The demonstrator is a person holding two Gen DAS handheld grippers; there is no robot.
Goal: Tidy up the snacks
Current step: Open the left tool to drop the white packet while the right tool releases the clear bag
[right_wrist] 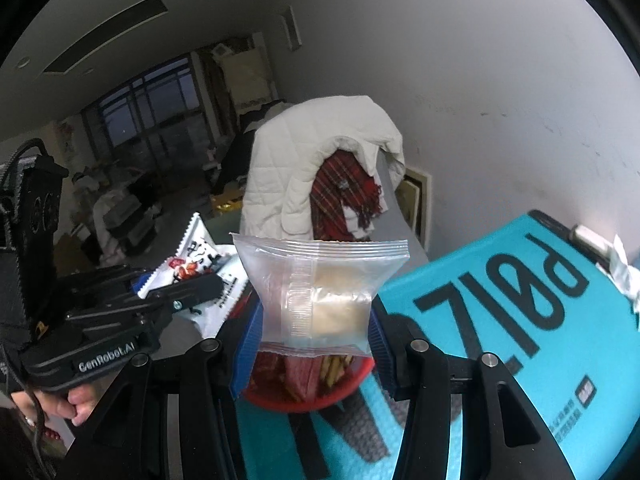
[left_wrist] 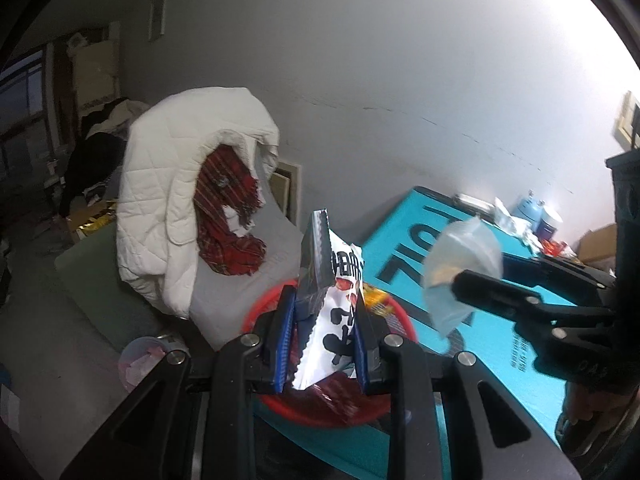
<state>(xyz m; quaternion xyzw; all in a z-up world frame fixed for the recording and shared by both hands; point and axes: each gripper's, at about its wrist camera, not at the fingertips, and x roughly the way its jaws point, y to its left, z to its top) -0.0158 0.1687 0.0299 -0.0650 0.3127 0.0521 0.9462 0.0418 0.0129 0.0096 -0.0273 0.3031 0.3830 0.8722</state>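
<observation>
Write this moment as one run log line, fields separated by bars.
left tongs: shut on white snack packet | right tongs: shut on clear pouch | both above red basket | surface: teal mat

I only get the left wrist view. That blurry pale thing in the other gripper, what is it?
Observer: A clear sealed packet with a pale square cake inside, pinched between the right gripper's blue pads.
Operator: And what's under it?
Observer: The red basket, with thin brown sticks among the snacks inside.
Operator: My packet is white with black writing. Anything else on it?
Observer: From the right wrist, the white packet held by the left gripper shows a small red picture near its middle.
</observation>
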